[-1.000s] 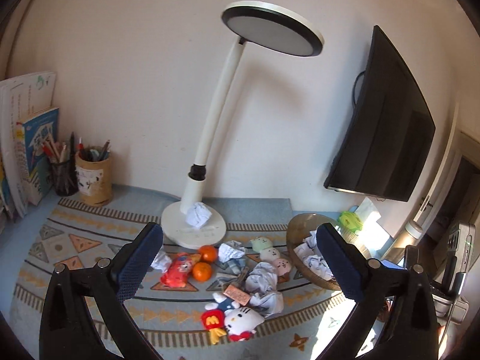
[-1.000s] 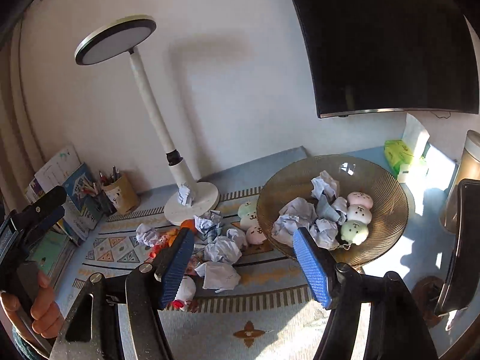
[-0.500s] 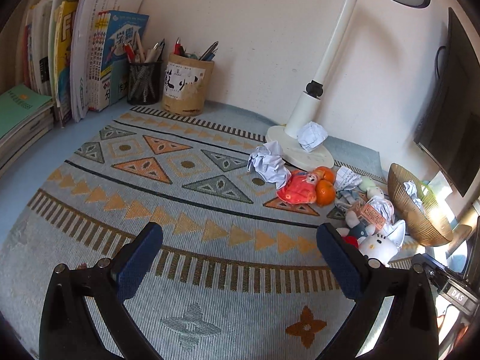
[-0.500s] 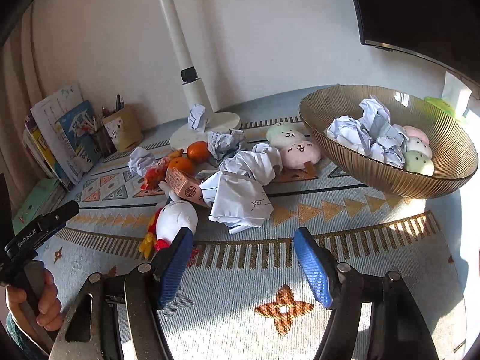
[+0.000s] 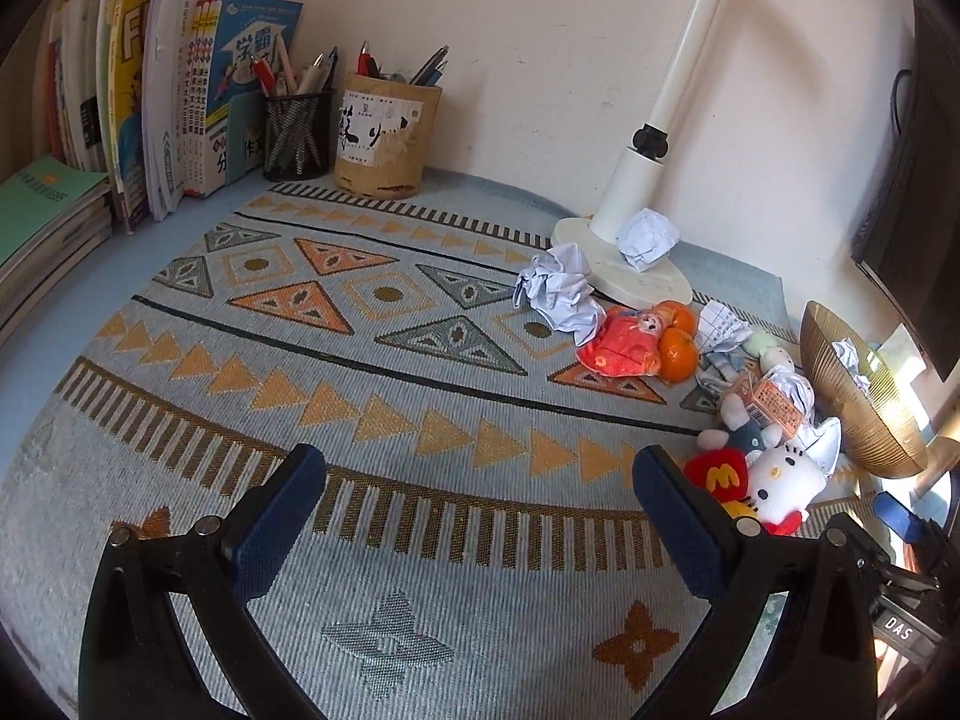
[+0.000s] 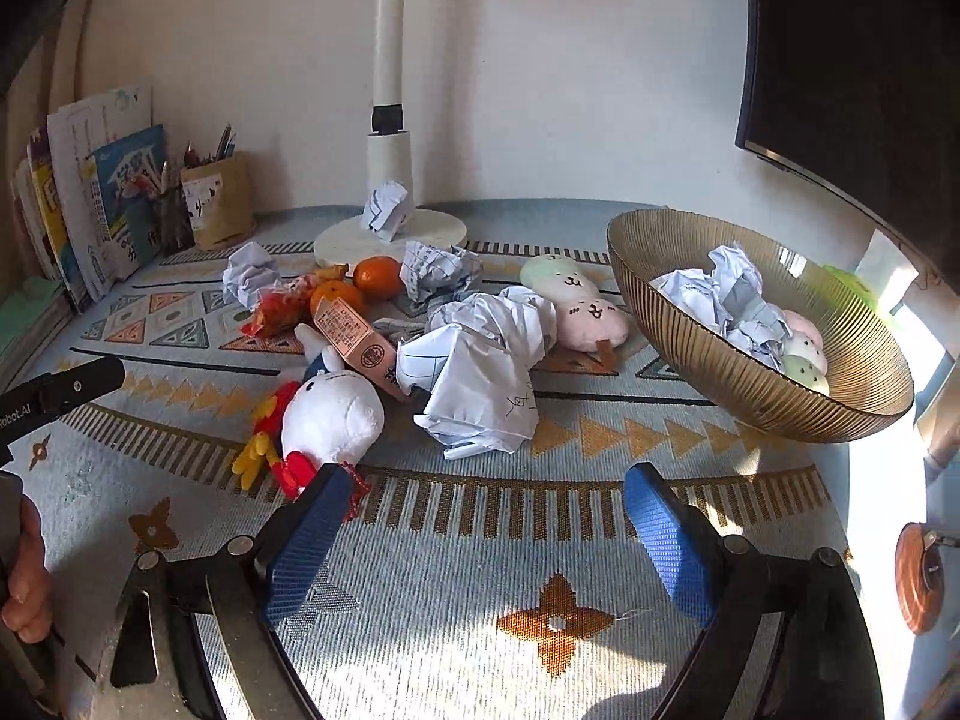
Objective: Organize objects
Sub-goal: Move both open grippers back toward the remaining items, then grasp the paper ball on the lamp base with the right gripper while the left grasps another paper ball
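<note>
My right gripper (image 6: 486,510) hovers low over the patterned mat (image 6: 540,630), its jaws opening, nothing between them. Just beyond it lie a large crumpled paper (image 6: 480,384), a white plush toy (image 6: 333,411), a small carton (image 6: 354,342), two oranges (image 6: 378,276) and two round plush faces (image 6: 588,315). A ribbed amber bowl (image 6: 720,372) at the right holds crumpled papers (image 6: 729,294) and plush balls. My left gripper (image 5: 480,480) is open and empty over bare mat (image 5: 300,360); the same heap lies to its right, with the white plush (image 5: 780,483), an orange-red doll (image 5: 630,342) and a crumpled paper (image 5: 561,291).
A white desk lamp (image 5: 636,228) stands at the back with a paper ball (image 5: 648,237) on its base. Pen cups (image 5: 387,138) and upright books (image 5: 180,90) line the back left. A dark monitor (image 6: 852,60) hangs at the right. A hand (image 6: 24,576) holds the other gripper at the left edge.
Both grippers came down and tilted from facing the wall toward the mat. The right gripper's fingers have spread wider in the last half second. The left view barely shifted in that time.
</note>
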Demonstrator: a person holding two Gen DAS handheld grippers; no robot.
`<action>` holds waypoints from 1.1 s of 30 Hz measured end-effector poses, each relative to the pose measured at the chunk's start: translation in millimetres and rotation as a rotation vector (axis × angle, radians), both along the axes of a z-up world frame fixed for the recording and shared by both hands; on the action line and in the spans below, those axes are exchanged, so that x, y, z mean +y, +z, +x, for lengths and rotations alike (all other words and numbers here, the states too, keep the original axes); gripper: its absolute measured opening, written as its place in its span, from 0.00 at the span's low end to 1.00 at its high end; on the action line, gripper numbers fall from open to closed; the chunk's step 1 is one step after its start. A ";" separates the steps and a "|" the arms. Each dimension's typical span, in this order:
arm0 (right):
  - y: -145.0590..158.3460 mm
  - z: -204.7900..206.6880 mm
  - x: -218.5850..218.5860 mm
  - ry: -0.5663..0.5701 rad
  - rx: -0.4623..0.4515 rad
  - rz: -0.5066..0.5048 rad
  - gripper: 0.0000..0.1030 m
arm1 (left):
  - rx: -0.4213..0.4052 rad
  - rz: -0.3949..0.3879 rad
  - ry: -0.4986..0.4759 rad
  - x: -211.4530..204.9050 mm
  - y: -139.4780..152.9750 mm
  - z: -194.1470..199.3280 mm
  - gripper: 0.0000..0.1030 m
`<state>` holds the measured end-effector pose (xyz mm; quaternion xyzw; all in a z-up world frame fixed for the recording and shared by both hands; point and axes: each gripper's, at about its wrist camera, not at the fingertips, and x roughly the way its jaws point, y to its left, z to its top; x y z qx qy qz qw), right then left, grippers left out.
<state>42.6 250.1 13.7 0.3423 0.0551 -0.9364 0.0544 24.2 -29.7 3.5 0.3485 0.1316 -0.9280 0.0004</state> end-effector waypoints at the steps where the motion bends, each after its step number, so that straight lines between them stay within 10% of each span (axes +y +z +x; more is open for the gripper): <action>1: 0.0 -0.3 1.0 0.001 -0.001 -0.004 0.89 | -0.002 0.008 0.003 -1.5 -0.4 0.1 0.99; 26: -3.8 -4.3 -0.8 0.008 -0.039 -0.012 0.91 | -0.020 0.072 0.017 -12.0 -4.2 -1.5 0.99; 33: 25.2 -12.0 5.2 0.098 -0.093 -0.154 0.91 | -0.049 0.068 -0.039 -13.9 9.3 -10.8 0.99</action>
